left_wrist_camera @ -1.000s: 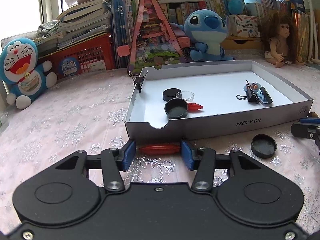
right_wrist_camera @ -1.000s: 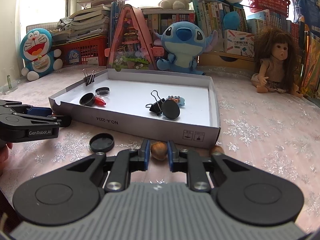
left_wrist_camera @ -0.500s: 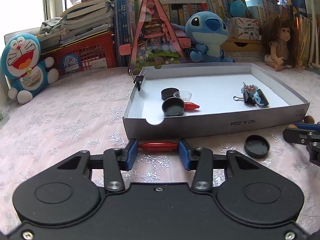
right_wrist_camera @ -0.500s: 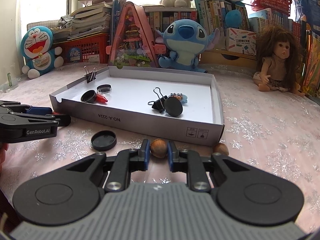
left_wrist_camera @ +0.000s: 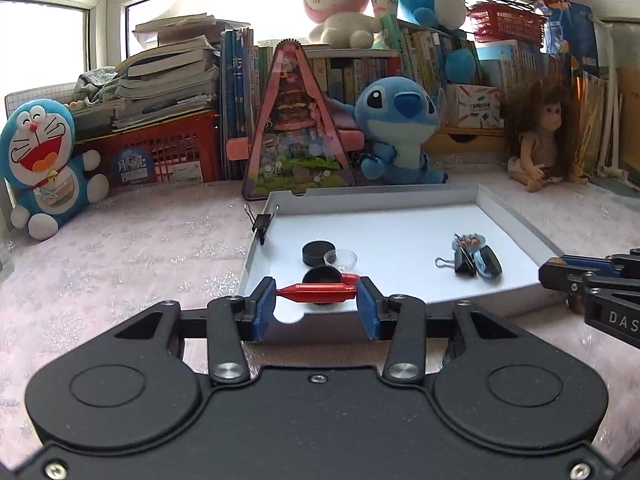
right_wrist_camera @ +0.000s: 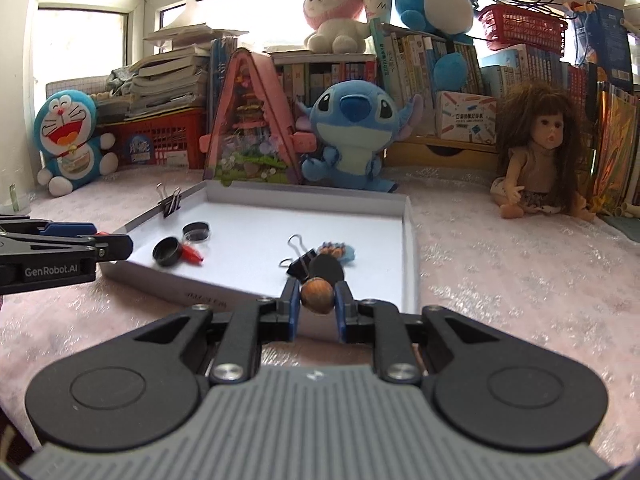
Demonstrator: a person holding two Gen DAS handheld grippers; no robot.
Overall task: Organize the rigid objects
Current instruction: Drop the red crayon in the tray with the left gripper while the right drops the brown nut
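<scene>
My left gripper [left_wrist_camera: 316, 294] is shut on a red capsule-shaped piece [left_wrist_camera: 316, 293], held lengthwise above the near left rim of the white cardboard tray [left_wrist_camera: 400, 200]. My right gripper [right_wrist_camera: 317, 300] is shut on a brown nut [right_wrist_camera: 317, 295], held above the tray's near right edge [right_wrist_camera: 412, 240]. Inside the tray lie black round lids [left_wrist_camera: 318, 251], a clear small cup [left_wrist_camera: 341, 258], a red piece [right_wrist_camera: 192, 255] and a black binder clip [left_wrist_camera: 460, 260] with a blue trinket [right_wrist_camera: 340, 251]. Another binder clip [left_wrist_camera: 262, 226] is clamped on the left wall.
Plush toys, a Doraemon [left_wrist_camera: 44, 168], a Stitch [left_wrist_camera: 396, 120], a doll [left_wrist_camera: 540, 136], a pink triangular tin [left_wrist_camera: 296, 128], a red crate and books line the back. The surface is a pink snowflake cloth [left_wrist_camera: 140, 248].
Both grippers have risen from the cloth with their objects and moved forward over the tray's near edge. The black lid on the cloth has dropped out of view.
</scene>
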